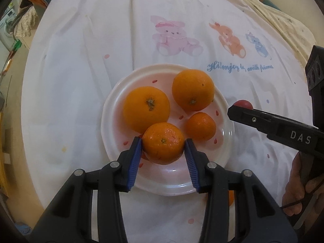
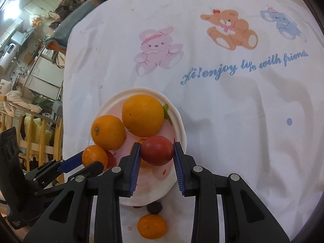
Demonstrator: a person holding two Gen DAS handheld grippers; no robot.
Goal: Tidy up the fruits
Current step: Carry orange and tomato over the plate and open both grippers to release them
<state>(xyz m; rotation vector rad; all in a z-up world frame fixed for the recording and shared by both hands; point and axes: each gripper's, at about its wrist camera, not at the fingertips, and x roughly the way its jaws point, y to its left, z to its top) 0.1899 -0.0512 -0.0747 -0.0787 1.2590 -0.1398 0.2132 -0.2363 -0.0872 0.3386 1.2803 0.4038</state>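
White cartoon-print cloth [image 2: 222,111] with plate [image 2: 178,121], loose mandarin [image 2: 151,228], dark fruit [image 2: 154,208].

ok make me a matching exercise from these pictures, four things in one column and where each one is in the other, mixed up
Things:
1. small mandarin
2. red fruit
3. large orange
4. loose mandarin

Places:
A. on the cloth, off the plate
B. between the right gripper pads
C. lying on the plate, ungripped
D. between the left gripper pads

Pairs: 1-D, 2-B, 3-C, 4-A
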